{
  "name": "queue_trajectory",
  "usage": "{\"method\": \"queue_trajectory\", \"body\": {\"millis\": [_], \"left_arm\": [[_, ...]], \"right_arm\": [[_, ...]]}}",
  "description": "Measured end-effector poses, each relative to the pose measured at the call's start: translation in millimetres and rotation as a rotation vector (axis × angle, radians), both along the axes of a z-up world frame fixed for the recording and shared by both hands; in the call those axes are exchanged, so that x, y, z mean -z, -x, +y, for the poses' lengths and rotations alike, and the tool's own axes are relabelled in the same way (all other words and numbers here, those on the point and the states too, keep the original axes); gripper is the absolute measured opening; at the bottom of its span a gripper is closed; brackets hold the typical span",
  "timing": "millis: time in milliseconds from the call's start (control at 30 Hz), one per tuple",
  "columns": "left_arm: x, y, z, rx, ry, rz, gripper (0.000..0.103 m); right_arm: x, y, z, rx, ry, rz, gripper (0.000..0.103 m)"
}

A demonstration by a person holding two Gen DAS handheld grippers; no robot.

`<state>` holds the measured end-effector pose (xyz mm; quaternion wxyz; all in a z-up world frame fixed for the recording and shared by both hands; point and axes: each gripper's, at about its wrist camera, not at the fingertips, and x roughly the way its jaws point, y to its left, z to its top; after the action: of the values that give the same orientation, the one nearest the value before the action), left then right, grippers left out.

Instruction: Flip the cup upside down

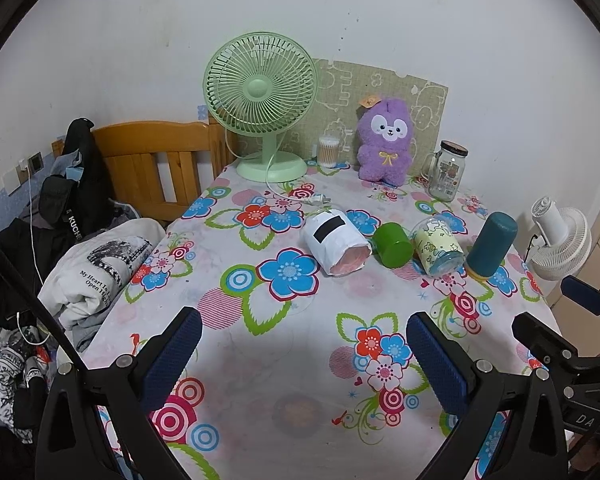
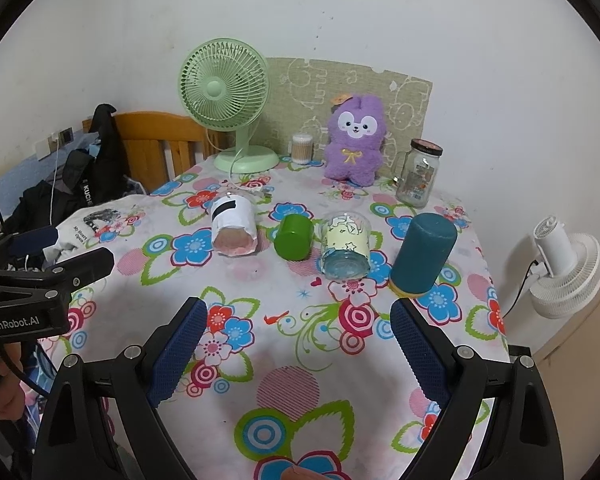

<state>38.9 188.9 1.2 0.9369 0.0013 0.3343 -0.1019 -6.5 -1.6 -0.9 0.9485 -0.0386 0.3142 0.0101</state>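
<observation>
Four cups stand in a row on the floral tablecloth: a white paper-wrapped cup (image 1: 336,242) (image 2: 235,226), a small green cup (image 1: 393,245) (image 2: 293,237), a clear glass cup with a yellow cartoon sleeve (image 1: 439,247) (image 2: 345,246) and a tall teal cup (image 1: 491,245) (image 2: 423,254). All appear mouth-down, bases up. My left gripper (image 1: 304,354) is open and empty, above the near part of the table. My right gripper (image 2: 298,344) is open and empty, short of the glass and teal cups. Each gripper shows at the edge of the other's view.
At the back stand a green desk fan (image 1: 262,106), a cotton-swab jar (image 1: 327,152), a purple plush toy (image 1: 384,140) and a glass mason jar (image 1: 446,172). A fan cord (image 1: 296,196) lies behind the white cup. Clothes (image 1: 96,272) pile left. A white fan (image 1: 562,240) stands right.
</observation>
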Motion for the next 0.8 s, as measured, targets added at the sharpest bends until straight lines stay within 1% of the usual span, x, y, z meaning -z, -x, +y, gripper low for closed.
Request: {"method": "queue_trajectory", "body": {"millis": [200, 400, 533, 800], "left_arm": [[1, -1, 2, 0.001, -0.001, 0.005, 0.103], [7, -9, 11, -0.01, 0.0, 0.019, 0.103], [15, -22, 17, -0.017, -0.007, 0.034, 0.103], [32, -58, 26, 0.012, -0.008, 0.094, 0.103]], "right_arm": [[0, -7, 2, -0.006, -0.012, 0.02, 0.094], [3, -24, 1, -0.019, -0.03, 0.055, 0.094], [7, -41, 3, -0.029, -0.036, 0.08, 0.094], [17, -88, 15, -0.064, -0.036, 0.147, 0.094]]}}
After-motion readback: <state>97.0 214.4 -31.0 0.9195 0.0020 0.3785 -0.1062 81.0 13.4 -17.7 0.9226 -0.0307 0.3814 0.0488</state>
